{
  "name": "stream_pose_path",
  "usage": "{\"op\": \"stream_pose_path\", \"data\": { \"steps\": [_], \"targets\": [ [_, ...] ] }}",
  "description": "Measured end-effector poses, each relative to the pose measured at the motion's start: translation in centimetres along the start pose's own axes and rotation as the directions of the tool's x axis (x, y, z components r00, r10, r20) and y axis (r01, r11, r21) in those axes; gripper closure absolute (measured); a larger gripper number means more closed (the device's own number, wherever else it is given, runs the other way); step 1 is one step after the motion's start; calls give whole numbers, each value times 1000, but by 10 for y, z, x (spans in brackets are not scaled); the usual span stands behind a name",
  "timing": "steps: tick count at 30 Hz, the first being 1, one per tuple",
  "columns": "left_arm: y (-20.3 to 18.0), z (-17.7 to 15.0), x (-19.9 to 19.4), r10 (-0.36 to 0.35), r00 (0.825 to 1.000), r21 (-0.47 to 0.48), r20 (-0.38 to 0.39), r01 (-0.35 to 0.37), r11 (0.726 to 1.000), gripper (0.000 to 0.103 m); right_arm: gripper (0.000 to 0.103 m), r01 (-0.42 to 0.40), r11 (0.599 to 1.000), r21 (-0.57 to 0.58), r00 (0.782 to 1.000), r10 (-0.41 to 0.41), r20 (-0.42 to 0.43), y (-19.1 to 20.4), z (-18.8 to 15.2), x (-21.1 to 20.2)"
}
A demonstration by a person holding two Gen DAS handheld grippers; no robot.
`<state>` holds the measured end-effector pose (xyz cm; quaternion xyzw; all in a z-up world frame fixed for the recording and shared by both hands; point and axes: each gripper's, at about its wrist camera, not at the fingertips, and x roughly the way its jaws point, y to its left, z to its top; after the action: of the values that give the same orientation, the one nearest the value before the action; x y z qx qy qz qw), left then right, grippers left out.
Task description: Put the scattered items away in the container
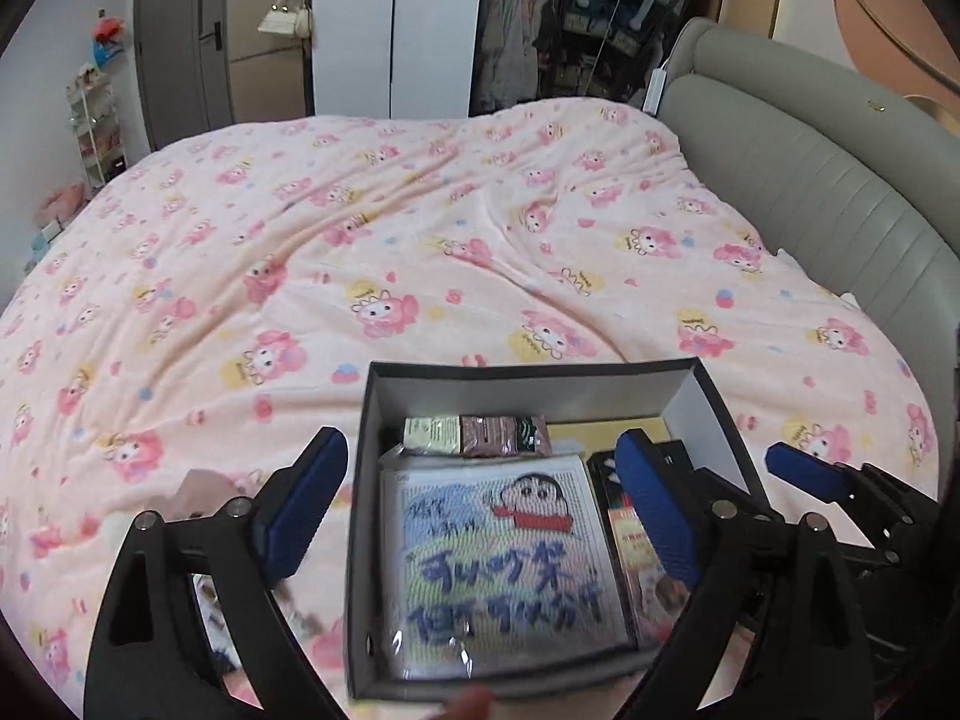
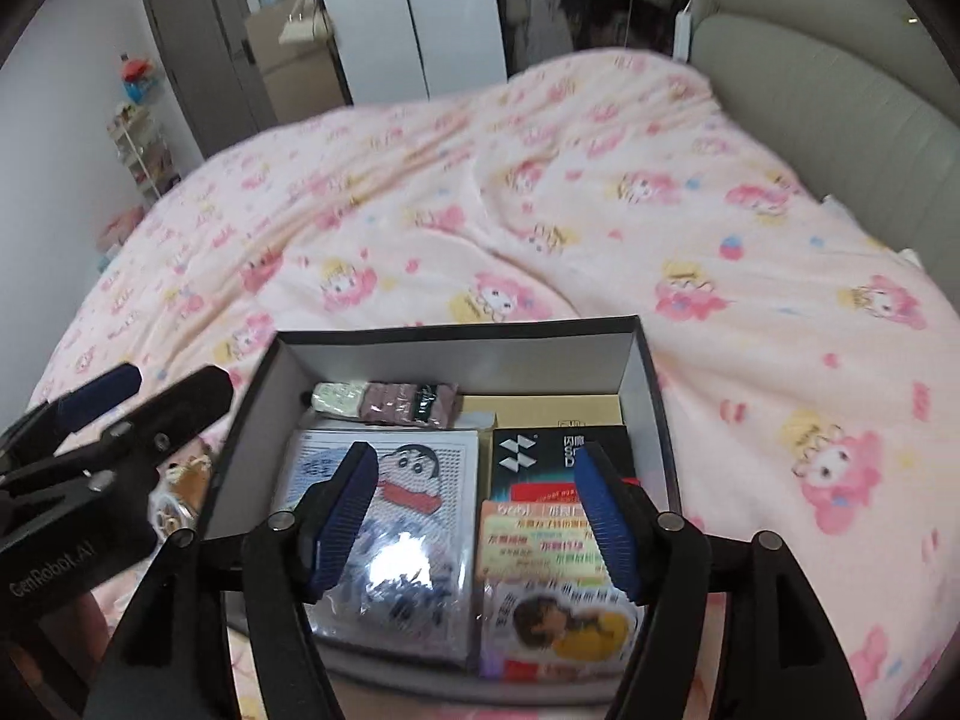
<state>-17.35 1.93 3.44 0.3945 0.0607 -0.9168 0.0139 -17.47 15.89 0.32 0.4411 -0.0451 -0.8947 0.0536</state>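
Both of your grippers hang spread wide over the filled box, gripping nothing.

Your left gripper (image 1: 486,504) straddles the near-left wall of the rectangular cardboard box (image 1: 540,383), one ribbed blue pad outside it and one inside; your right gripper (image 2: 480,516) hovers over the box's middle with its pads parted and empty. The box, dark outside and matt grey inside, sits on a soft, rumpled pink fleece blanket (image 1: 420,228) printed with cartoon figures. Inside it lie a glossy plastic-sleeved cartoon picture (image 1: 501,564) flat on the left, a glossy black carton (image 2: 561,450) and a shiny snack packet (image 2: 558,588) on the right, and small wrapped sachets (image 1: 477,435) by the far wall. A few small items (image 2: 177,498), too blurred to tell apart, lie on the blanket just left of the box.
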Motion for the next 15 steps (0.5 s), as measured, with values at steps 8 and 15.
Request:
{"op": "stream_pose_path", "data": {
  "steps": [8, 15],
  "targets": [
    [9, -41, -71, 7, 998, 7, 63, -7, 1000, 5, 35, 38, 999, 1, 993, -38, 116, 20, -45, -68],
    [15, -93, -116, 31, 993, 43, 114, -37, 998, 1, 33, 53, 997, 53, 990, -59, 126, 19, -101, -101]
  ]
}}
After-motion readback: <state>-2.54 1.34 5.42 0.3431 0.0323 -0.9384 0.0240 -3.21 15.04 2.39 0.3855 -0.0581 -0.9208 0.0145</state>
